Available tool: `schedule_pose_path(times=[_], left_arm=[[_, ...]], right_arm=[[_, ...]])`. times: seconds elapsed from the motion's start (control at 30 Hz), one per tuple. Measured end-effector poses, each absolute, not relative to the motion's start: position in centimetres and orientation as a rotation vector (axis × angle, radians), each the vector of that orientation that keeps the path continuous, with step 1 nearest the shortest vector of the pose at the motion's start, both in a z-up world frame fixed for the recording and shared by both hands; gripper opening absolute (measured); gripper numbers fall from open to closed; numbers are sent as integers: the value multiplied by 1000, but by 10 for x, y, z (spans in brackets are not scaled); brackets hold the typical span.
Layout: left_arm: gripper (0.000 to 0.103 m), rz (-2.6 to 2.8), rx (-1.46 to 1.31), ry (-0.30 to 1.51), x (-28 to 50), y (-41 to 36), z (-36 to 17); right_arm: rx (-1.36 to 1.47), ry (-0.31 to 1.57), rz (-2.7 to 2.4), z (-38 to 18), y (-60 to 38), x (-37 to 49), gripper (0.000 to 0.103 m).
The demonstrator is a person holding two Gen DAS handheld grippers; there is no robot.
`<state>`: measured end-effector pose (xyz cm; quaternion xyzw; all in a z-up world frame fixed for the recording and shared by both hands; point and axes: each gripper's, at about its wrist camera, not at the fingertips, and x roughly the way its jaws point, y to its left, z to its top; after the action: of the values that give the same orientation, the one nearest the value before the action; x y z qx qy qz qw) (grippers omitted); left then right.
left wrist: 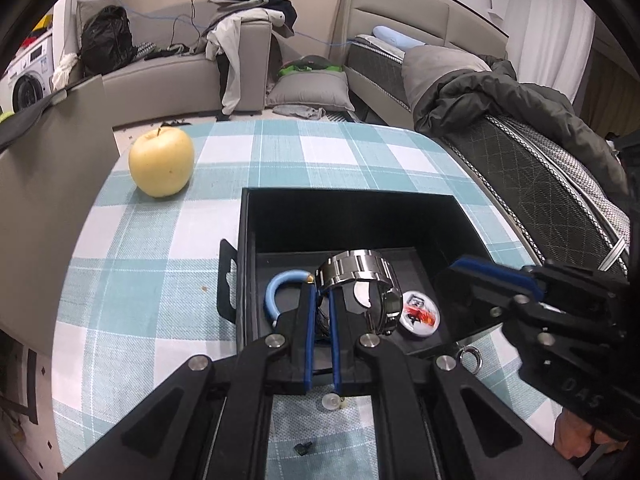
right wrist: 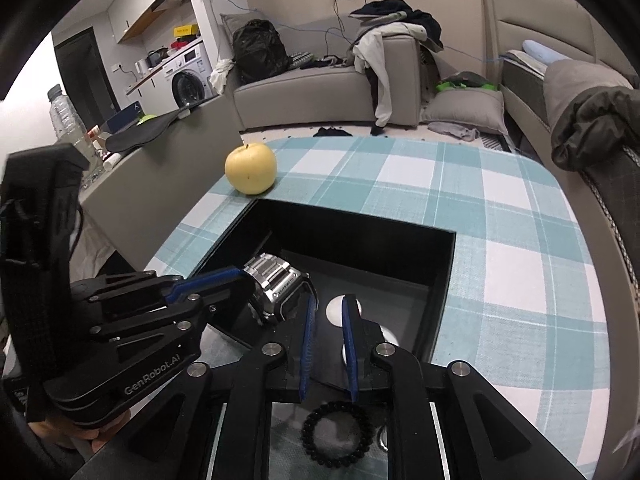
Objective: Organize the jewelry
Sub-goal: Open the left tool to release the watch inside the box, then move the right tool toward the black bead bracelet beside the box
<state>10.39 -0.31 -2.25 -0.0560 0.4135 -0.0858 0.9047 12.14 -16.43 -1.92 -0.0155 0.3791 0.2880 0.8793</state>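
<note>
Fingers of the left gripper (left wrist: pixel 322 296) stand close together with only a narrow slot between the blue pads, and the band of the steel watch (left wrist: pixel 362 280) seems to be pinched in this slot, though the contact itself is partly hidden. So I judge that the left hand holds the watch just above the floor of the black box (left wrist: pixel 348 204). From these fingers the watch lies directly ahead and a little to the right, its band arching crosswise and its case hanging on the right side. Just to the left of the fingers a light blue bangle (left wrist: pixel 276 286) lies in the box, and to the right of the watch rests a round white badge (left wrist: pixel 420 314). The right gripper (right wrist: pixel 329 322) is nearly closed and holds nothing; the watch is just beside its left finger, and the badge lies straight ahead. Behind its fingers, near the camera, a black bead bracelet (right wrist: pixel 335 432) and a small ring (left wrist: pixel 469 358) wait on the worktop (right wrist: pixel 520 280). The right hand is nearer to both. A yellow apple (left wrist: pixel 162 162) stands well beyond the box.
</note>
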Motion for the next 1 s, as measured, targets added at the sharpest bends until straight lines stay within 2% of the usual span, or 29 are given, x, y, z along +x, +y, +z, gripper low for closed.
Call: schedule_pose_path(times=[0.03,0.17,0.2,0.23,0.27,0.33,0.37,0.4,0.43,0.47,0.6,0.7,0.8,1.0], left_arm=[[5,-177,-120,858,104,-3,-23],[6,-193,-119,848,98,-5,-18],[7,-187,-114,848,96,-5,-17],[8,-178,-113,850,94,-5,-16],[10,-173,-118,852,93,-4,-16],[17,-166,-142,858,89,1,-13],[28,-161,-149,859,87,3,-12],[34,-149,-154,850,83,6,-10],[34,-154,-169,832,78,9,-8],[37,-156,-176,822,74,11,-6],[72,-89,-159,785,57,19,2],[91,-82,-179,763,50,23,2],[101,-69,-176,774,47,23,-3],[101,-72,-126,862,48,17,-21]], right_arm=[[-33,782,598,-18,-166,120,23],[-33,762,586,-13,-174,114,25],[-31,757,586,-12,-176,113,30],[-30,751,580,-10,-179,111,39],[-25,746,576,-9,-182,110,45],[1,732,570,-6,-190,107,64],[11,730,568,-5,-193,107,70],[25,733,561,-5,-197,106,84],[42,741,548,-6,-201,106,96],[53,750,535,-6,-204,106,101],[81,785,458,-12,-218,101,103],[44,812,430,-20,-221,95,103],[17,844,427,-28,-222,90,103],[-24,937,451,-46,-219,86,103]])
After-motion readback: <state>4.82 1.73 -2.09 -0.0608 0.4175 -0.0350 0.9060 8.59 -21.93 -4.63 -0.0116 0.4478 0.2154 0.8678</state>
